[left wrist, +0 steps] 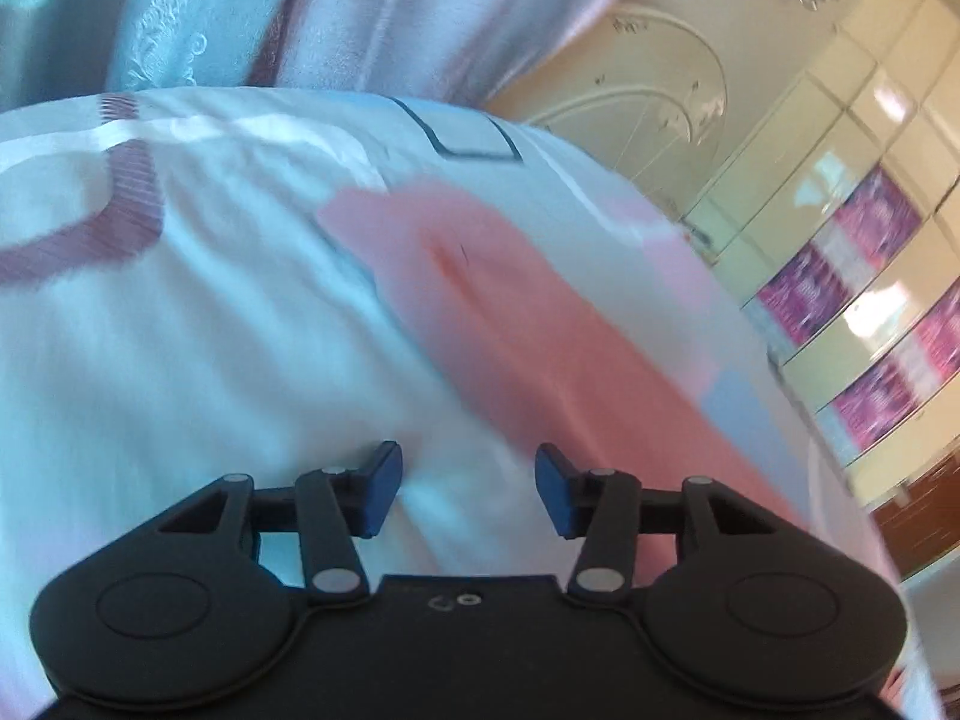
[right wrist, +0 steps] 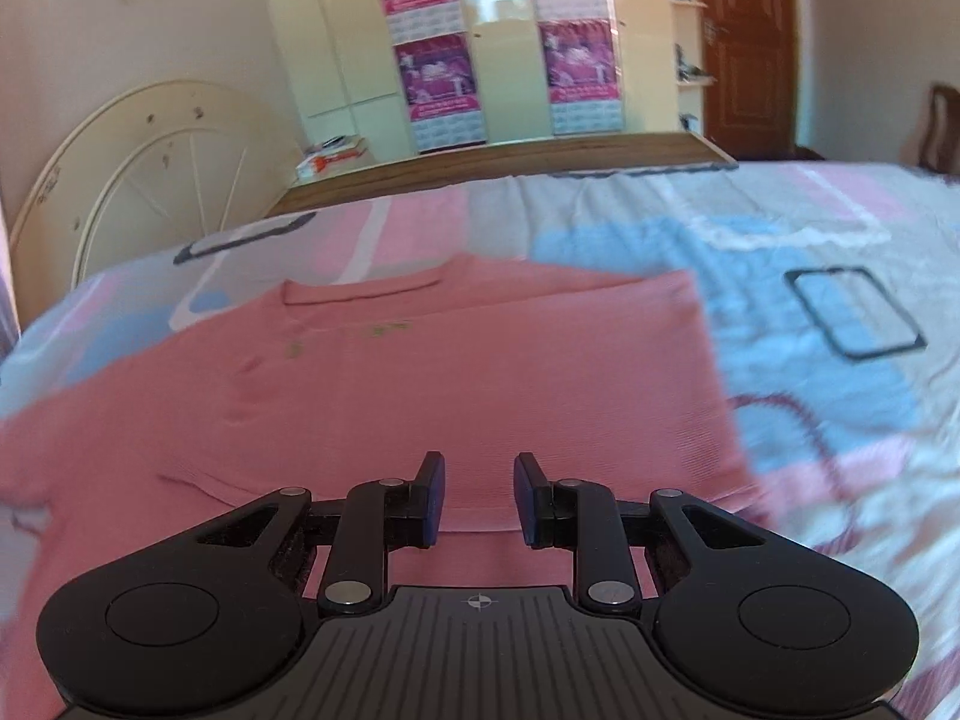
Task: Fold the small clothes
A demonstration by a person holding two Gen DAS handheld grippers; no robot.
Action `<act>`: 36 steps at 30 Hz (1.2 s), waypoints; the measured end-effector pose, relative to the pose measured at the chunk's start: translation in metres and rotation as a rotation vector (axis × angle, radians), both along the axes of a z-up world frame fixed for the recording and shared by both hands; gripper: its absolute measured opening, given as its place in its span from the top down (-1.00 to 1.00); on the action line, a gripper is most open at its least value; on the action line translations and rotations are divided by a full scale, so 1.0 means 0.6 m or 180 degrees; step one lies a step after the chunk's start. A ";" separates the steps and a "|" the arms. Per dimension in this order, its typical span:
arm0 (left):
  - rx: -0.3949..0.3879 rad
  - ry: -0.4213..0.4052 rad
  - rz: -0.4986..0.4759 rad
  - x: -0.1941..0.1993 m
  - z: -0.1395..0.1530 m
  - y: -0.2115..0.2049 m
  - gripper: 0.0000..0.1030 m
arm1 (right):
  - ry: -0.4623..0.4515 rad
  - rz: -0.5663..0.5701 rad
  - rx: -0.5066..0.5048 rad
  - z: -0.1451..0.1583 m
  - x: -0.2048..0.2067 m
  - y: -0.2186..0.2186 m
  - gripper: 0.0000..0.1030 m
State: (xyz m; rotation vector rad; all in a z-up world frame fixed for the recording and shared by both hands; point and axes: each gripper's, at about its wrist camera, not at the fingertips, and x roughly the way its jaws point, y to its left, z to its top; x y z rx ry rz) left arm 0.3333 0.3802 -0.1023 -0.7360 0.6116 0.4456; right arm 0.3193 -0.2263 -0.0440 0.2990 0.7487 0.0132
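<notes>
**Pink top flat on the bed, both tongs empty above it**

Left wrist view: badly smeared. Left tongs (left wrist: 468, 489) parted to a middling gap, nothing between the blue pads (left wrist: 381, 492), only pale bed sheet (left wrist: 180, 360) showing through the gap. Pink top (left wrist: 510, 312) ahead and to the right of the tongs, running as a long band from the upper middle down toward the lower right edge. Too blurred to tell which hem or sleeve lies nearest. Curtain (left wrist: 372, 12) beyond the bed, headboard (left wrist: 660, 96) and wardrobe (left wrist: 870, 240) off to the right.

Right wrist view: much clearer. Right tongs (right wrist: 479, 498) parted narrowly, gripping nothing, pink cloth visible through the gap but not pinched. Top (right wrist: 420, 372) spread flat on the patterned sheet (right wrist: 810, 420), collar (right wrist: 366, 288) at the far end, body running back under the tongs, so its long axis points roughly straight away from this hand. Right side edge straight, looking already turned in; left side spreading out wider toward the frame edge. Headboard (right wrist: 150, 180) at far left, wardrobe with posters (right wrist: 510, 42) behind.

Judgement: right hand directly over the near hem, so nearer; left hand still off to one side. Next grip probably on the near edge or the wide left side.
</notes>
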 end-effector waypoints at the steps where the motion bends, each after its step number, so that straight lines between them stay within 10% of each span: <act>1: -0.0052 -0.0026 -0.0011 0.012 -0.004 0.020 0.07 | 0.0000 -0.0040 0.0044 0.004 0.003 0.022 0.51; 15: -0.0814 -0.1008 0.0132 0.045 -0.054 0.146 0.15 | 0.0032 -0.0064 -0.0137 0.041 0.031 0.183 0.51; 20: -0.0481 -0.0588 0.0163 0.058 -0.059 0.139 0.73 | 0.0092 -0.0094 -0.0179 0.028 0.037 0.184 0.51; 25: -0.0194 -0.0407 0.0056 0.087 -0.023 0.115 0.80 | 0.0143 -0.0085 -0.0191 0.010 0.053 0.185 0.52; 36: 0.0414 -0.0673 -0.1439 0.191 0.110 -0.234 0.80 | 0.0034 -0.0035 -0.0035 0.007 0.051 0.139 0.51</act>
